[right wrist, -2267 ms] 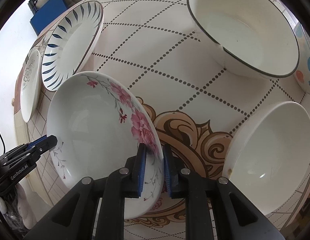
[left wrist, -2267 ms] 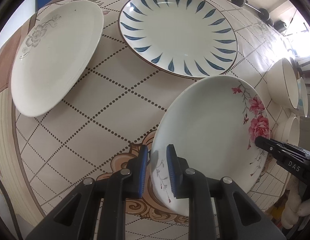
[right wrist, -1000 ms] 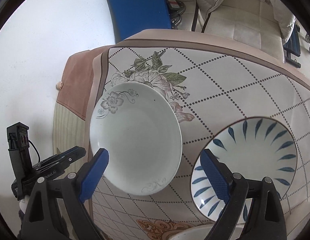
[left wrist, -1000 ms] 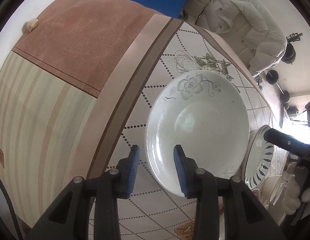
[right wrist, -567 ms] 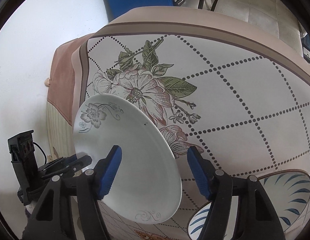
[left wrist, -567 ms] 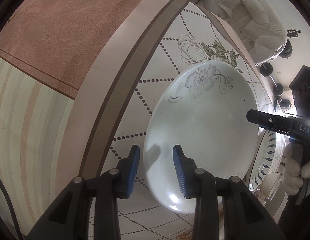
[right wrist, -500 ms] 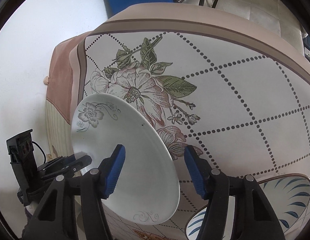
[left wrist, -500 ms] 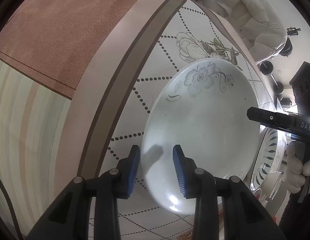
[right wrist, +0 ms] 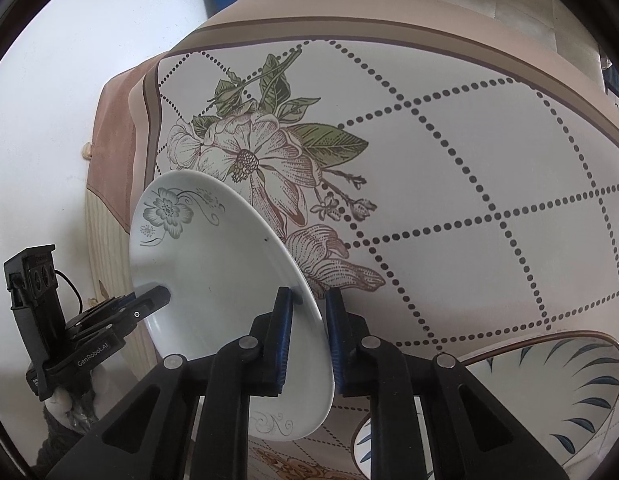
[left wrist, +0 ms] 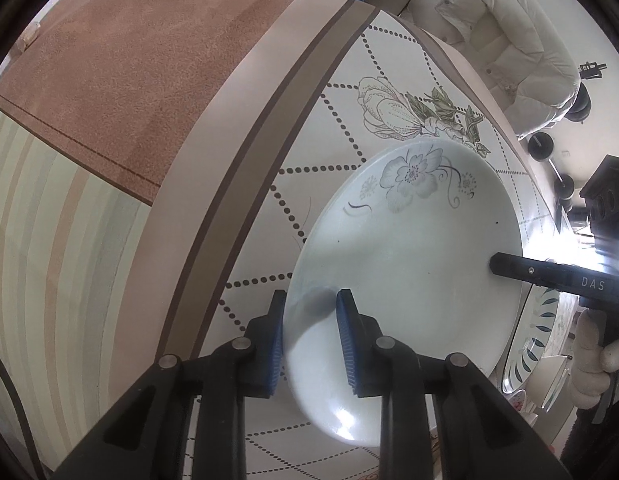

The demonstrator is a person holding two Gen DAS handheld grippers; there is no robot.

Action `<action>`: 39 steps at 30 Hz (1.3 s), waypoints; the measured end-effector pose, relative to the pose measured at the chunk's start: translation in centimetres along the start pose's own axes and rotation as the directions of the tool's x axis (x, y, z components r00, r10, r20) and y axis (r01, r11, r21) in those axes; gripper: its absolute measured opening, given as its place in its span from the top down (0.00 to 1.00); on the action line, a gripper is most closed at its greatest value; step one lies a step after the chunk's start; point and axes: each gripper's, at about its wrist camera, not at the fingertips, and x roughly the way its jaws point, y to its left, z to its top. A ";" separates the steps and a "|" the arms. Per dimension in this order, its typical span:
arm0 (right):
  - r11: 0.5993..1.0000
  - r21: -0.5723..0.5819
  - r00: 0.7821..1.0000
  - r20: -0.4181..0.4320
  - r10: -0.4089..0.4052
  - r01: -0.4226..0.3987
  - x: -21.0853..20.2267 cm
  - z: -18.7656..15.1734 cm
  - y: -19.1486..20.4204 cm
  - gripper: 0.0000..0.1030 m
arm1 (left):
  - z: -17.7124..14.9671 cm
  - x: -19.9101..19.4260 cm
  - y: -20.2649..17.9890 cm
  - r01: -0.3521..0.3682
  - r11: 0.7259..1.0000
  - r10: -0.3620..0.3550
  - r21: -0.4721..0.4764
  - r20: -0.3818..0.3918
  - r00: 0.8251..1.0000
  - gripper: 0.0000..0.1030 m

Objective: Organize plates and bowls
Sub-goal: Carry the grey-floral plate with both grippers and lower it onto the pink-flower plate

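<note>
A white plate with a grey flower print (left wrist: 421,248) sits tilted near the table's corner; it also shows in the right wrist view (right wrist: 213,264). My left gripper (left wrist: 309,320) straddles its near rim, blue pads on either side with a small gap. My right gripper (right wrist: 307,320) straddles the opposite rim, pads close on both sides. Each gripper shows in the other's view, the right (left wrist: 549,276) and the left (right wrist: 141,304). A blue-leaf plate (right wrist: 549,392) lies to the right.
The tablecloth (right wrist: 469,160) has a dotted grid and a large flower print. The table's corner and edge (left wrist: 229,160) lie just left of the plate. A white jacket (left wrist: 509,40) hangs on a chair beyond the table. More dishes (left wrist: 521,400) sit at far right.
Both grippers left the pink-flower plate and moved to the grey-flower plate. Both jaws have narrowed around its rim, and the plate now sits tilted between them.
</note>
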 end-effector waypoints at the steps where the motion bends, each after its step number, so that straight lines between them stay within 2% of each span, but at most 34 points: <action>1: 1.000 0.011 1.000 -0.005 0.005 -0.005 0.1 -0.3 0.0 0.81 | 0.0 -0.3 -0.1 0.000 1.000 0.000 0.000 0.006 1.000 0.80; 12: 0.997 0.039 0.998 0.018 0.065 -0.066 -1.1 -3.1 0.1 0.82 | -0.2 -3.2 -1.3 -0.030 0.999 0.029 0.030 0.056 0.998 0.80; 22: 0.996 0.033 0.995 0.061 0.077 -0.079 -5.1 -6.7 -0.4 0.82 | -2.3 -5.6 -4.0 -0.031 0.996 0.025 0.088 0.071 0.997 0.80; 29: 0.994 0.076 0.992 0.106 0.075 -0.083 -8.7 -11.8 -2.5 0.82 | -5.3 -6.2 -8.1 -0.027 0.984 0.019 0.177 0.046 0.999 0.80; 39: 0.977 0.191 0.985 0.160 0.068 -0.098 -11.7 -22.3 -8.4 0.82 | -11.2 -5.5 -15.2 -0.004 0.945 0.007 0.328 -0.008 1.000 0.80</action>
